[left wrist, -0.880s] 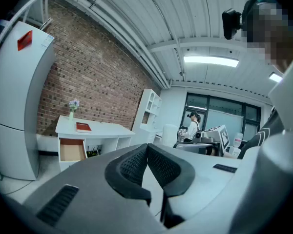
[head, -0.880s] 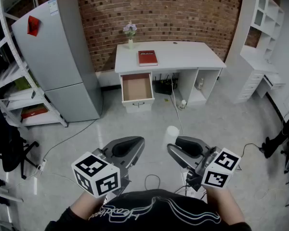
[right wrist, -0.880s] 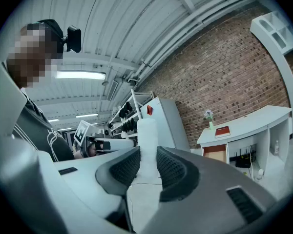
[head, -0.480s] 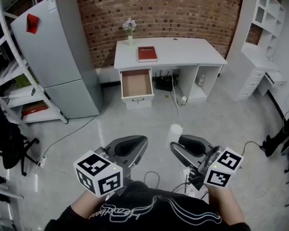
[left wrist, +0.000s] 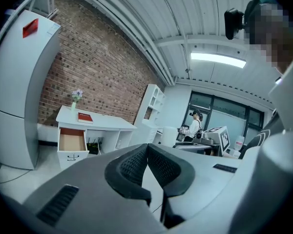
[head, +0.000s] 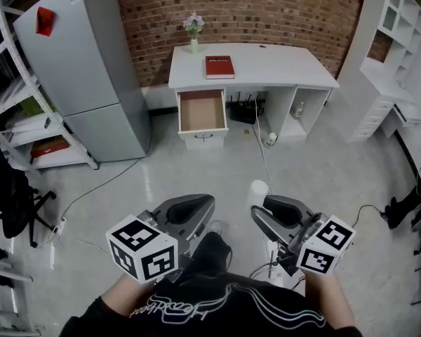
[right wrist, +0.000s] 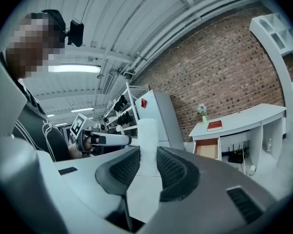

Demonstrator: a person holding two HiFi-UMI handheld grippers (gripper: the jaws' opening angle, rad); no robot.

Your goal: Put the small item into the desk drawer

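My right gripper (head: 258,210) is held low in front of me, shut on a small white cylinder (head: 257,189) that stands up between its pads (right wrist: 169,165). The right gripper view shows that cylinder (right wrist: 147,141) pinched upright between the jaws. My left gripper (head: 209,203) is level with it on the left, shut with nothing in it; its dark pads (left wrist: 136,162) meet. Far ahead stands the white desk (head: 266,67) against the brick wall. Its drawer (head: 202,111) is pulled out and looks empty; it also shows as the drawer (right wrist: 206,148).
A red book (head: 219,67) and a flower vase (head: 194,31) sit on the desk. A grey fridge (head: 77,69) and a metal rack (head: 17,125) stand at the left, white shelving (head: 393,55) at the right. Cables (head: 261,142) trail over the floor.
The desk has drawn slightly nearer and shifted in the view as I walk. My dark leg now shows between the grippers. Both grippers keep their hold and spacing.
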